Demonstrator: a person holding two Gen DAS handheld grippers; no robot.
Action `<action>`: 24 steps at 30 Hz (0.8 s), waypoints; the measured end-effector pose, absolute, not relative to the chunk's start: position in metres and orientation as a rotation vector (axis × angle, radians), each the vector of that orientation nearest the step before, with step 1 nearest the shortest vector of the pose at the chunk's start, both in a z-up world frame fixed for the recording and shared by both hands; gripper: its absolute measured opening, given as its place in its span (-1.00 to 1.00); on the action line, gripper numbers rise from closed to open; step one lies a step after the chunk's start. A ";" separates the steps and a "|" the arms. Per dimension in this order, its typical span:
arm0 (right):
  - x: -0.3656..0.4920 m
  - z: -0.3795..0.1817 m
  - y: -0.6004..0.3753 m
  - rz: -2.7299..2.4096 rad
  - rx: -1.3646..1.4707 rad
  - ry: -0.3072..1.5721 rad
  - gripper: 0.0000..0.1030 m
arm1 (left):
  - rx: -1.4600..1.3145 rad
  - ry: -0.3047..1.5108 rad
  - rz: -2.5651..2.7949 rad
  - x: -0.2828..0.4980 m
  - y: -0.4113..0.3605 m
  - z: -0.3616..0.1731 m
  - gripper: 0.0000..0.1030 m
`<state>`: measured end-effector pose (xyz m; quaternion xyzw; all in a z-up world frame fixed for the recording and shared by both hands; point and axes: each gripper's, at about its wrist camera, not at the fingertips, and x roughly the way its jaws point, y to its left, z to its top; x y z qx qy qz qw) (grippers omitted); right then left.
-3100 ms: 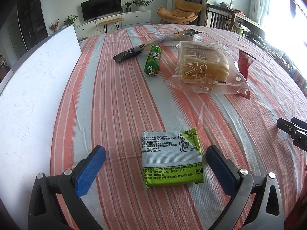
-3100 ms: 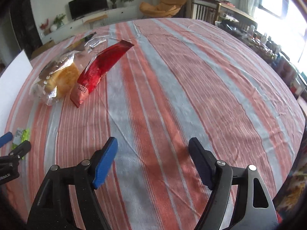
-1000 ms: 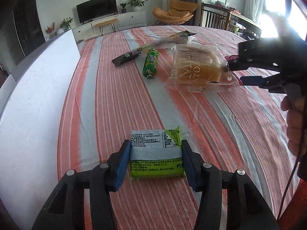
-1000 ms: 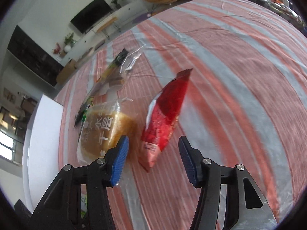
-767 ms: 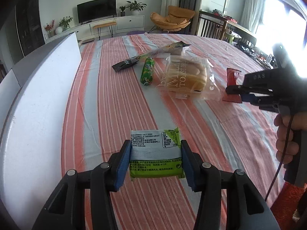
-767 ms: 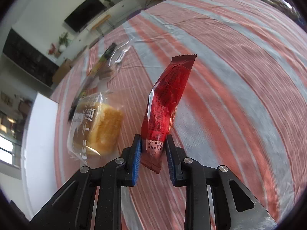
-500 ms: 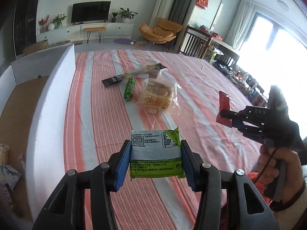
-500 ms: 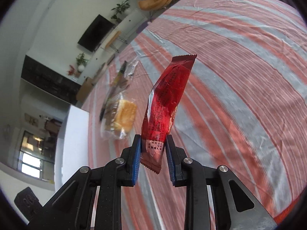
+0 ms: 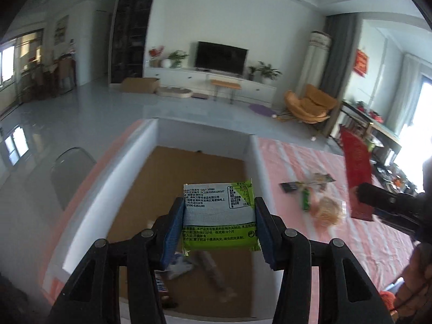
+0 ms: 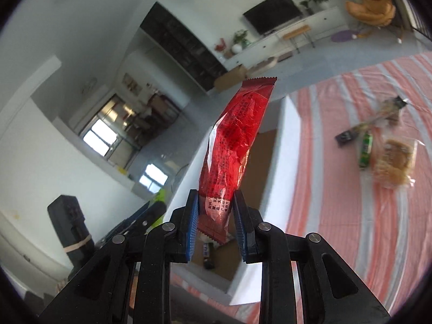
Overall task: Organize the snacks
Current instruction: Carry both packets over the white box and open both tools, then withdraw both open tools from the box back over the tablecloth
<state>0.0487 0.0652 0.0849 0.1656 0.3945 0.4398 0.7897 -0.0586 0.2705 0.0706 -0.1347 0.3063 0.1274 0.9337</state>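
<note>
My left gripper is shut on a green and white snack packet and holds it in the air over the open white box with a brown floor. My right gripper is shut on the lower end of a long red snack packet, held upright above the box's right wall. The right gripper and red packet also show at the right of the left wrist view. The left gripper shows at the lower left of the right wrist view.
Inside the box lie a few packets. On the striped tablecloth beyond the box are a bagged bread, a green roll and a long dark packet. A grey chair stands left of the table.
Both grippers have lifted their packets off the table and swung left. The left one now hangs over the box and the right one beside it. The bread and other snacks stay behind.
</note>
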 end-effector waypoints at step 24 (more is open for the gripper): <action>0.069 -0.090 -0.126 -0.081 -0.058 0.784 0.33 | -0.135 0.810 -0.101 0.013 0.107 0.003 0.97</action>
